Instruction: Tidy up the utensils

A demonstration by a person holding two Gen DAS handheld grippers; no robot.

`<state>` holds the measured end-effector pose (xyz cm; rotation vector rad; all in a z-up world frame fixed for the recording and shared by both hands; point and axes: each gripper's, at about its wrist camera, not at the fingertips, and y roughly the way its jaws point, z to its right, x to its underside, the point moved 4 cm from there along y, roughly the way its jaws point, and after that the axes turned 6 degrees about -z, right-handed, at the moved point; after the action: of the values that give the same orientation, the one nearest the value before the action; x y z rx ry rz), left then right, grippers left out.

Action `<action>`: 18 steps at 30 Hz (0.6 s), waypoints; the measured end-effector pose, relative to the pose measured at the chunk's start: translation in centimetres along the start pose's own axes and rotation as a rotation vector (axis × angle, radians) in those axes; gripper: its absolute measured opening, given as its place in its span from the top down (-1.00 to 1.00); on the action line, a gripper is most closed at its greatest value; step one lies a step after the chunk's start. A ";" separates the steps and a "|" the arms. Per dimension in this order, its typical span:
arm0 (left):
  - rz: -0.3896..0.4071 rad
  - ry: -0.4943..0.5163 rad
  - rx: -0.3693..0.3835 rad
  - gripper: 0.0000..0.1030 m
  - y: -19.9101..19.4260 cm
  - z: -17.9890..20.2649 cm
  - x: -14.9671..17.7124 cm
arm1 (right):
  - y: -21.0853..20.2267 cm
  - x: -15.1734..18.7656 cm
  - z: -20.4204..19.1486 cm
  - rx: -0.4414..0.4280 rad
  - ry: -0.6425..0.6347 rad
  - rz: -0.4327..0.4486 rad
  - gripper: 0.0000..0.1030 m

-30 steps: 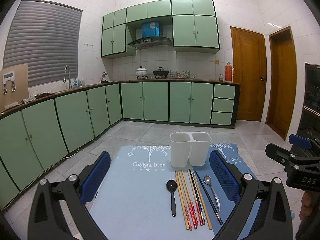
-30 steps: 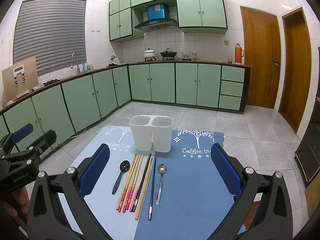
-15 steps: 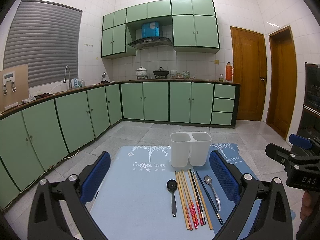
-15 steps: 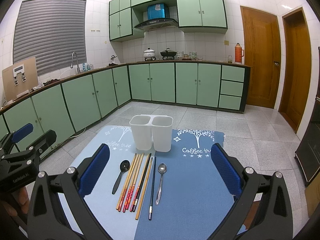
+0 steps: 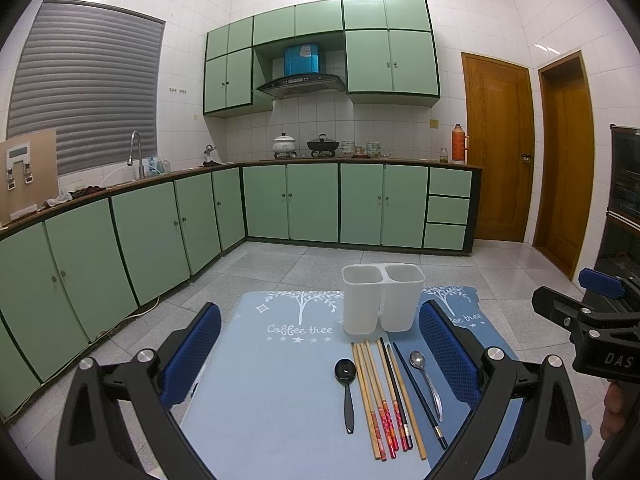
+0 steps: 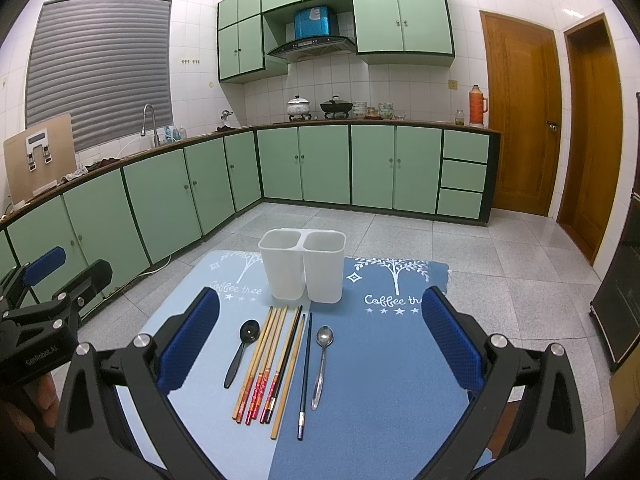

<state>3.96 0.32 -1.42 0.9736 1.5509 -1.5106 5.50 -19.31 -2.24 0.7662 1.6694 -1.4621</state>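
A white two-compartment holder [image 5: 382,298] [image 6: 303,264] stands empty on a blue mat [image 5: 260,380] [image 6: 380,368]. In front of it lie a black spoon [image 5: 347,388] [image 6: 240,350], several wooden and red-tipped chopsticks [image 5: 380,396] [image 6: 268,364], a dark chopstick [image 5: 418,394] [image 6: 305,376] and a metal spoon [image 5: 427,380] [image 6: 321,360]. My left gripper [image 5: 320,344] is open and empty, above the mat's near edge. My right gripper [image 6: 320,320] is open and empty, above the utensils.
The mat covers a small table over a grey tiled floor [image 5: 304,268]. Green kitchen cabinets [image 5: 336,204] run along the back and left. Wooden doors [image 5: 500,152] stand at the right. The other gripper shows at each view's edge, the right [image 5: 588,328] and the left [image 6: 48,312].
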 end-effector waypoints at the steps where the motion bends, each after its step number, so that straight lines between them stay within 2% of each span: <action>1: -0.001 0.001 0.000 -0.88 0.0 0.0 0.0 | 0.0 0.0 0.0 0.000 0.001 0.000 -0.90; 18: -0.014 0.004 -0.003 -0.88 0.4 -0.4 -0.1 | 0.9 0.2 0.4 0.007 0.008 -0.021 -0.90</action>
<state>4.37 0.74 -1.45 0.9665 1.5654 -1.5171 6.20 -19.58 -2.93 0.7621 1.6839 -1.4816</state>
